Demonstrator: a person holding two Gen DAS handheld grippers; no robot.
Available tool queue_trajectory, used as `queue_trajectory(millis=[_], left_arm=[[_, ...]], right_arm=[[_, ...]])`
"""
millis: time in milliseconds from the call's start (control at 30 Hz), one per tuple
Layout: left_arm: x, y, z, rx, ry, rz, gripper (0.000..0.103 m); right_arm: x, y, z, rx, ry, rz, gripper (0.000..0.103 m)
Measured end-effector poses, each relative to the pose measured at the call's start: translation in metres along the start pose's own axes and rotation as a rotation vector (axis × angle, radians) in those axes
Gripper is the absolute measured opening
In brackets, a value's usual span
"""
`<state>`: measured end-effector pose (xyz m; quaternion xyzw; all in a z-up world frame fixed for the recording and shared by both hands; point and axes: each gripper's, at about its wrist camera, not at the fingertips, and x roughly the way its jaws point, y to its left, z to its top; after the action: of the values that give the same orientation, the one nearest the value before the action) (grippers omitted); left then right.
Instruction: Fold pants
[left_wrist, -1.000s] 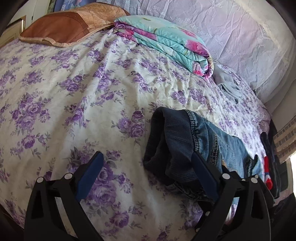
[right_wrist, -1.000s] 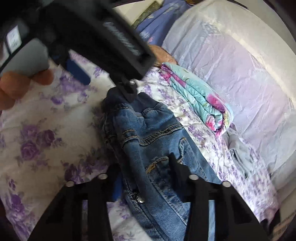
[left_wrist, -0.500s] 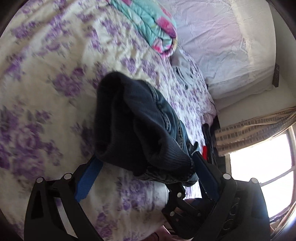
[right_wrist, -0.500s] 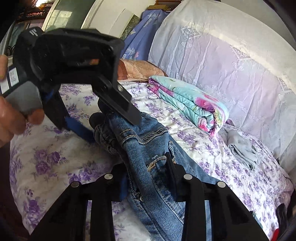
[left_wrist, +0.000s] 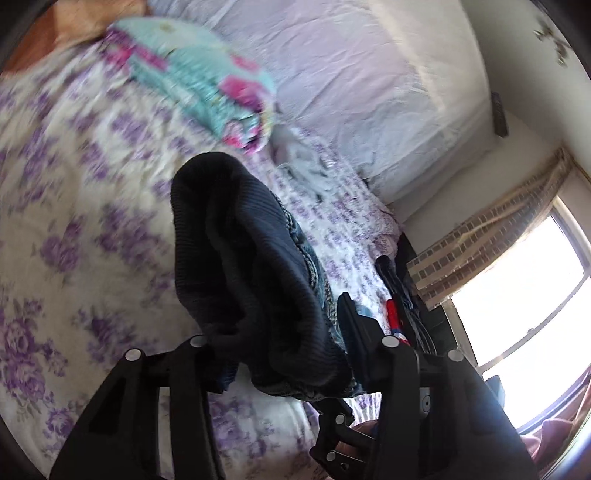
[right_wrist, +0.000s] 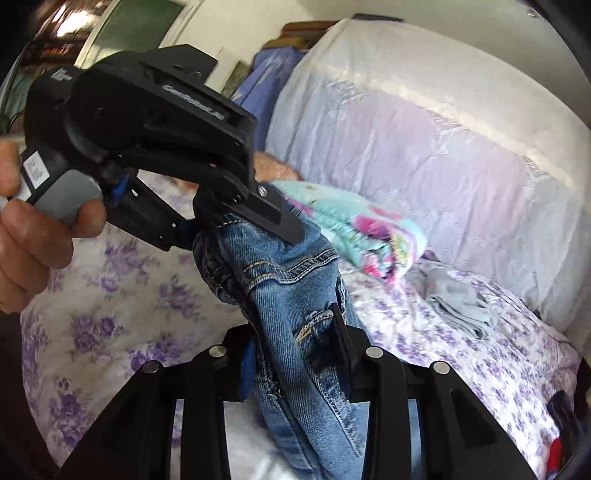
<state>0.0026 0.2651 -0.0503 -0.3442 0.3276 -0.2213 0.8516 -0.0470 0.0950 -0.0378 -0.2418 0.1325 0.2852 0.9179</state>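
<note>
Status: I hold the jeans off the floral bedsheet with both tools. My right gripper, bottom centre of the right view, is clamped on the denim near a pocket seam. My left gripper, bottom centre of the left view, is closed on the bunched dark ribbed waistband. The garment hangs between the two, centre frame in both views.

Step in hand, as I judge it: raising the pants to spread and straighten them before laying them flat. To do it well I should draw the two grips apart until the waistband is taut, let the legs hang free so twists fall out, and keep both grips firm, since heavy denim may slip. I should lower it onto a bare part of the sheet, away from the folded quilt.

View differences: the right view shows the outer blue denim, its stitching, my left tool from outside and the hand holding it at left. The left view shows only the dark inner fabric, plus the window and curtain at right, absent from the right view. The left view is motion-blurred at upper left.
</note>
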Motion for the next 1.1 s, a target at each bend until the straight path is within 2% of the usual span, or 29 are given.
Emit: queue_trajectory(millis=[133,267,467,600,767,867,900,967,1033,1067,1100], left_arm=[[0.007,-0.043,0.003,0.108,-0.013,-0.069,0.039],[0.029,-0.080,-0.002,0.208,0.002,-0.083,0.036],[0.090,-0.141,-0.011,0.295,0.098,-0.167,0.034],[0.143,-0.182,-0.029,0.360,0.187,-0.188,0.034],[0.213,-0.215,-0.056,0.411,0.303,-0.163,0.034],[0.252,-0.226,-0.077,0.448,0.366,-0.101,0.034],[0.270,-0.227,-0.087,0.467,0.402,-0.051,0.035],[0.289,-0.224,-0.103,0.481,0.449,-0.001,0.040],[0.287,-0.228,-0.110,0.516,0.452,0.011,0.044],[0.280,-0.233,-0.109,0.542,0.446,0.005,0.053],[0.272,-0.237,-0.106,0.552,0.437,-0.010,0.066]], right_arm=[[-0.021,-0.026,-0.005,0.083,-0.041,-0.051,0.028],[-0.030,-0.065,-0.019,0.215,-0.039,-0.080,0.025],[-0.059,-0.119,-0.053,0.381,-0.029,-0.137,0.024],[-0.074,-0.150,-0.087,0.512,-0.011,-0.163,0.023],[-0.082,-0.193,-0.140,0.748,0.017,-0.126,0.022],[-0.077,-0.216,-0.175,0.921,0.044,-0.054,0.022],[-0.071,-0.222,-0.185,0.980,0.070,-0.016,0.023],[-0.062,-0.235,-0.206,1.117,0.110,0.076,0.030],[-0.067,-0.244,-0.214,1.164,0.100,0.163,0.047],[-0.071,-0.246,-0.213,1.154,0.096,0.169,0.052],[-0.077,-0.248,-0.210,1.138,0.094,0.154,0.064]])
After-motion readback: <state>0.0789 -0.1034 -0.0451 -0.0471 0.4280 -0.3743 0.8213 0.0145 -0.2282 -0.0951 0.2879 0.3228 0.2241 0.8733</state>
